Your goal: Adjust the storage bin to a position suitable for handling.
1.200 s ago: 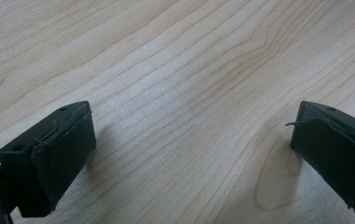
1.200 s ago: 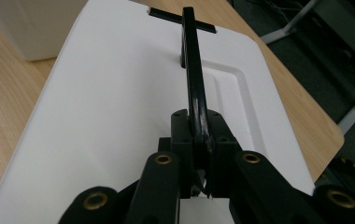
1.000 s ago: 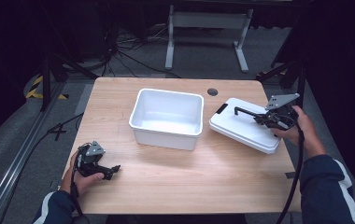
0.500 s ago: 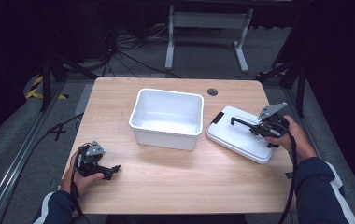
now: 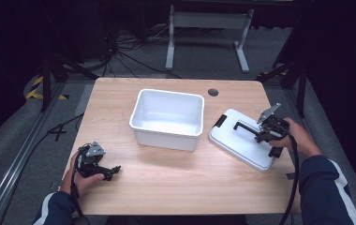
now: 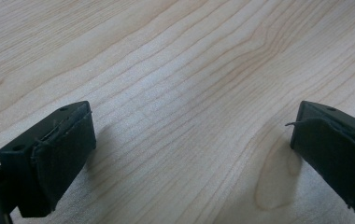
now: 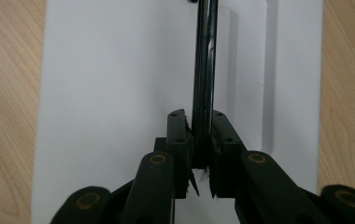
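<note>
Lid (image 5: 246,140): white, rectangular, lying flat on the desk (image 5: 166,187) at its right side, just beside the bin and turned at an angle to it; in the right gripper view it appears as a white panel (image 7: 119,93) with wood on both sides.
Lid handle (image 5: 245,127): a black bar standing up from the top of the lid; in the right gripper view it runs as a thin dark strip (image 7: 206,70) straight up from between the jaws.
Lid clip (image 5: 220,121): a small black latch at the lid's end nearest the bin.
Right claw (image 5: 263,135): clenched on the lid handle, both pads pressed against the bar (image 7: 202,144), held by the person's right hand (image 5: 294,138) over the lid's right part.
Bin (image 5: 167,136): white, open-topped, rectangular, upright at the middle of the desk; its inside shows bare white walls and floor, with nothing lying in it.
Left claw (image 5: 113,170): released, jaws standing wide apart with only wood grain between them (image 6: 189,140); held low over the front left of the desk by the left hand (image 5: 85,176), well apart from bin and lid.
Desk: light wood, with a round dark cable hole (image 5: 213,92) near the far edge behind the bin.
</note>
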